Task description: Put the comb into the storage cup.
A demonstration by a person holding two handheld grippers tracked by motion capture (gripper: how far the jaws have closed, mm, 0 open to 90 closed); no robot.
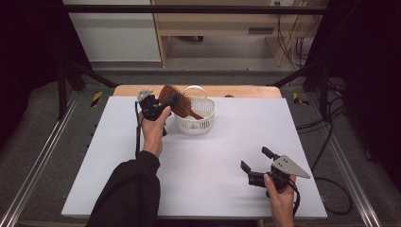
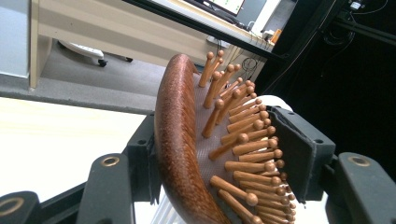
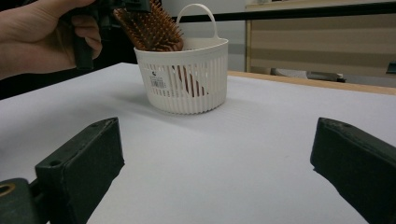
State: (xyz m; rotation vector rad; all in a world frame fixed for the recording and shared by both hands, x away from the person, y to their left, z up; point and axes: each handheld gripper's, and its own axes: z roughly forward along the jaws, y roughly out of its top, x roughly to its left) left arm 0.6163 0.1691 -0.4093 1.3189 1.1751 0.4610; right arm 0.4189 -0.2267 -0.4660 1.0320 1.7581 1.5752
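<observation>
The left gripper [image 1: 163, 106] grasps a wooden hairbrush [image 1: 176, 100] by its head, its fingers [image 2: 299, 154] clamped across back and bristles. The brush's handle dips into a white basket [image 1: 195, 116] at the tabletop's [image 1: 208, 161] far side. The right gripper [image 1: 257, 165] rests near the front edge, fingers spread and holding nothing.

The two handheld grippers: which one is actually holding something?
The left gripper, by the white basket: its jaws clamp the wooden hairbrush. The right gripper sits near the table's front edge, jaws open and empty.
</observation>
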